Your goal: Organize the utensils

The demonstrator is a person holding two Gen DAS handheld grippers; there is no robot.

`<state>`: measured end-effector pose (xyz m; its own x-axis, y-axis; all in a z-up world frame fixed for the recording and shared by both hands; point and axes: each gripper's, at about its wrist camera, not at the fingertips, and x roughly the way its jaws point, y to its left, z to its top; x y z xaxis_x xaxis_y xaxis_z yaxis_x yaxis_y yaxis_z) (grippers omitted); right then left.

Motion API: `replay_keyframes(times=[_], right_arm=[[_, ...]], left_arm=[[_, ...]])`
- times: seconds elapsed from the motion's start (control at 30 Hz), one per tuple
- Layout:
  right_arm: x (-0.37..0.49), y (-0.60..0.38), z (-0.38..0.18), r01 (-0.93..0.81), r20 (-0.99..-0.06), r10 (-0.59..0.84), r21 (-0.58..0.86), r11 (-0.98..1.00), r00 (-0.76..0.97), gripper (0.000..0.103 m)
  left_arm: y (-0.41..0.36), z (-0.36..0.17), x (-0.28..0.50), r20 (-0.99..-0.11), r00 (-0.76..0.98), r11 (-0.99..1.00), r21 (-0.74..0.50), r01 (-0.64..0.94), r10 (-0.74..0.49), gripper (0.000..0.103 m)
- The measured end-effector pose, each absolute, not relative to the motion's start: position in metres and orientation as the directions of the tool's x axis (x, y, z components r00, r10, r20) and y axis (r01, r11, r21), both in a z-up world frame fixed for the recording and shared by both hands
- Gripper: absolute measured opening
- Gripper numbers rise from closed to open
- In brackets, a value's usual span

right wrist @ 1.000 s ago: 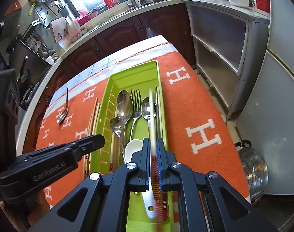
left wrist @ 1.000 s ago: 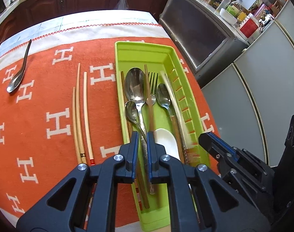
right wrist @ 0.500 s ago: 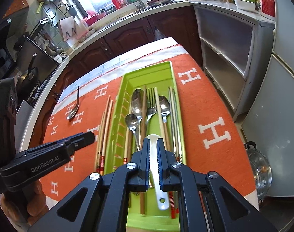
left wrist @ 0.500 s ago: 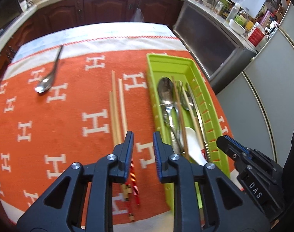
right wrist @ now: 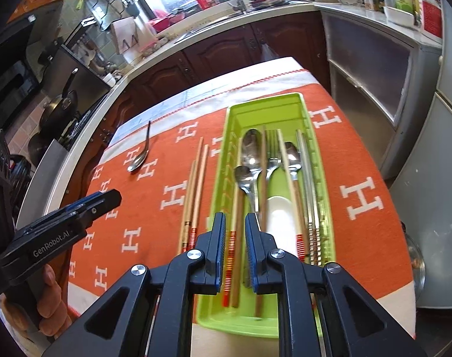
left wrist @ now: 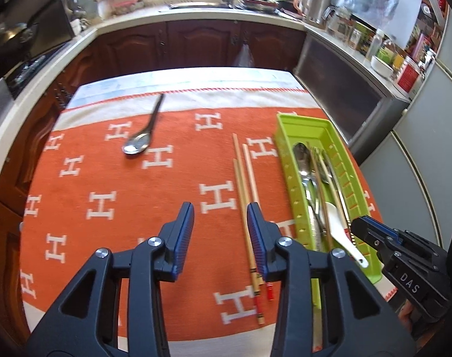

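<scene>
A green utensil tray (left wrist: 285, 136) (right wrist: 312, 136) on an orange cloth holds metal spoons (right wrist: 251, 148), a fork (right wrist: 272, 148), chopsticks and a white ceramic spoon (left wrist: 342, 232) (right wrist: 281, 220). Three wooden chopsticks (left wrist: 243, 190) (right wrist: 194, 184) lie on the cloth left of the tray. A lone metal spoon (left wrist: 139, 142) (right wrist: 138, 160) lies far left. My left gripper (left wrist: 220, 238) is open and empty, hovering left of the loose chopsticks. My right gripper (right wrist: 235, 250) is slightly open and empty over the tray's near left part.
The orange cloth (left wrist: 106, 184) covers the table, with its white border (left wrist: 196, 339) at the near edge. Dark kitchen cabinets (left wrist: 196, 44) and a counter stand behind. A grey cabinet (right wrist: 371, 68) and fridge stand to the right.
My left gripper swung left from over the tray to over the cloth and opened wide. My right gripper let go of a chopstick into the tray, drew left and opened slightly.
</scene>
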<state>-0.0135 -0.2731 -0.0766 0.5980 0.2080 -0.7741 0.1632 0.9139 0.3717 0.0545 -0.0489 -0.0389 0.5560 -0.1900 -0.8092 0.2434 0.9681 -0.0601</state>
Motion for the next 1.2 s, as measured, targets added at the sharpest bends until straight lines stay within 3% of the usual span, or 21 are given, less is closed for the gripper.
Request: replay_keyframes(times=[0.3, 0.7, 1.2], right_arm=[[-0.002, -0.245, -0.073, 0.097, -0.782, 0.248, 0.365, 0.926, 0.572, 0.013], [0.043, -0.189, -0.093, 0.082, -0.823, 0.265, 0.351, 0.933, 0.502, 0.013], [0.115, -0.161, -0.145, 0.162, -0.923, 0.053, 0.123, 0.979, 0.381, 0.009]], left_arm=[[-0.019, -0.05, 0.054, -0.813, 0.569, 0.983, -0.028, 0.179, -0.127, 0.034], [0.006, -0.071, 0.066, -0.823, 0.544, 0.983, -0.086, 0.163, -0.162, 0.034], [0.044, -0.101, 0.08, -0.839, 0.504, 0.979, -0.167, 0.117, -0.203, 0.034]])
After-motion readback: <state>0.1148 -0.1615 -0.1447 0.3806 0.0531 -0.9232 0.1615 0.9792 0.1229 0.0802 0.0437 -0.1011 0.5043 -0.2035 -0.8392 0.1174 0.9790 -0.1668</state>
